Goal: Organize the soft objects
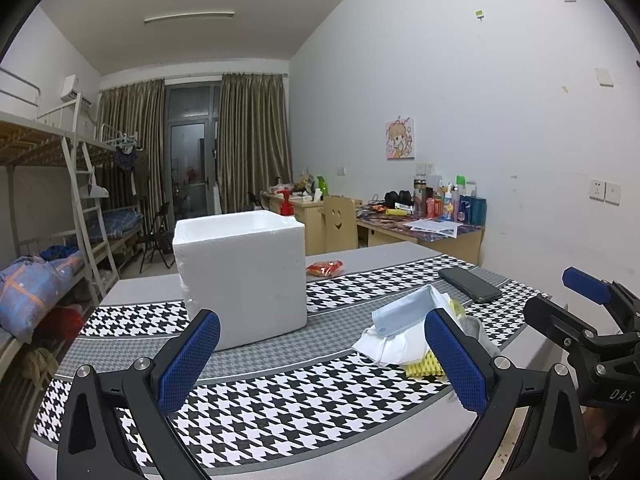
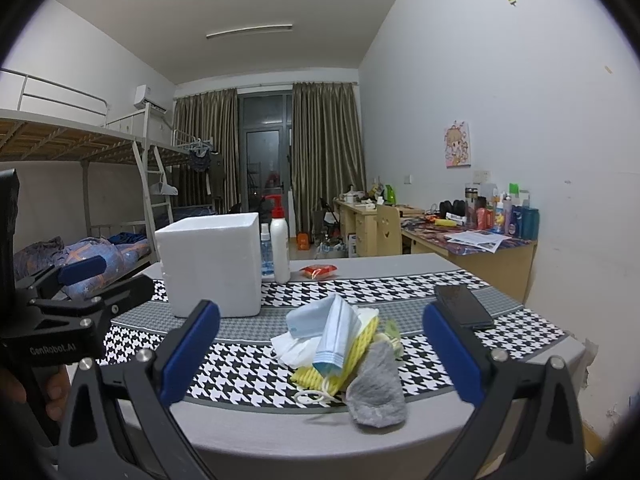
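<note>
Nothing sorted yet, by look of it. Soft pile — blue face mask (image 2: 326, 328), yellow foam net (image 2: 360, 354), grey sock (image 2: 376, 394) — seen heaped lower centre of right-wrist frame, on worktop (image 2: 248, 364). Foam box (image 2: 212, 264) left of centre, interior hidden. Mask's long axis tilted lower right. Left tongs (image 1: 322, 360) and right tongs (image 2: 320, 356) both spread wide, nothing gripped.

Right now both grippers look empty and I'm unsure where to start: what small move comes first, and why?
Probably ease the right gripper forward onto the blue pleated face mask topping the pile. Its jaws are open, the pile lies between them, and the white foam box waits behind.
</note>
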Tool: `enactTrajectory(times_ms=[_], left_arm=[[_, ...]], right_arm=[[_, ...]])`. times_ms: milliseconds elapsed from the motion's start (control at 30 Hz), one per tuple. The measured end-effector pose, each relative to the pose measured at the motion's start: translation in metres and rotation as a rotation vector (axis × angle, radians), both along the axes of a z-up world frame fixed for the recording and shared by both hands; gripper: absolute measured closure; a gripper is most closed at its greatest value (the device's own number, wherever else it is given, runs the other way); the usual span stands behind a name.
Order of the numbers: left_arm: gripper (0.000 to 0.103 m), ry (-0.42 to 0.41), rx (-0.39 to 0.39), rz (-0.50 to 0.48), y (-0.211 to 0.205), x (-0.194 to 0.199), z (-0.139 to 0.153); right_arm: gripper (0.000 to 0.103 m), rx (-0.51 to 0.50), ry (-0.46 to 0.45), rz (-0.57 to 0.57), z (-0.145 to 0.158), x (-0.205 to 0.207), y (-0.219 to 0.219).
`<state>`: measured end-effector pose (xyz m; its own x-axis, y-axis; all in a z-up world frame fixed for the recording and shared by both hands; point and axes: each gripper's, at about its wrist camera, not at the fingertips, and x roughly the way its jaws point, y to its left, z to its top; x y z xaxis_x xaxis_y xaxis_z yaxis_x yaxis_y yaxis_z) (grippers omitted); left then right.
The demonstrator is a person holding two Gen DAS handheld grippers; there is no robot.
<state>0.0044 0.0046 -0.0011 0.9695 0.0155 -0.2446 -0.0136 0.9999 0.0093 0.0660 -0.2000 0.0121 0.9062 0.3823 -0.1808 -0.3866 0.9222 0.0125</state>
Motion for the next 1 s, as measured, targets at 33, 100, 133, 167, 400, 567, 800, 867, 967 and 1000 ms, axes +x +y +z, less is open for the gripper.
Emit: enactTrajectory(times_ms=[33,100,133,167,400,567,800,867,967,1000], left_arm=[[0.001,0.002,-0.002,0.0,0.001,0.0,0.0],[0.001,0.001,-0.003,0.002,0.001,0.0,0.0],[0.001,0.001,-0.002,0.002,0.001,0.001,0.0],[0.001,0.002,-0.002,0.002,0.001,0.002,0.0],[0.001,0.008,-0.011,-0.001,0.001,0.005,0.0],[0.001,0.033,-0.015,-0.004,0.001,0.017,-0.004],[0.001,0.085,-0.016,-0.025,-0.001,0.037,-0.012],[0.001,0.109,-0.009,-0.04,-0.005,0.047,-0.016],[0.001,0.131,-0.001,-0.063,-0.009,0.057,-0.018],[0.001,0.137,0.001,-0.069,-0.011,0.06,-0.018]], right_arm=[[0.0,-0.001,0.001,0.0,0.0,0.0,0.0],[0.0,-0.004,0.0,0.0,0.0,0.0,0.001],[0.0,-0.004,0.001,0.0,0.001,0.001,0.001],[0.0,-0.004,0.001,-0.001,0.001,0.001,0.0],[0.0,-0.005,0.009,-0.008,0.0,0.005,0.0],[0.0,-0.01,0.025,-0.017,-0.003,0.013,0.0],[0.0,-0.018,0.069,-0.045,-0.009,0.032,-0.003],[0.0,-0.021,0.09,-0.054,-0.012,0.039,-0.005],[0.0,-0.025,0.115,-0.069,-0.016,0.047,-0.008],[0.0,-0.028,0.12,-0.072,-0.017,0.049,-0.008]])
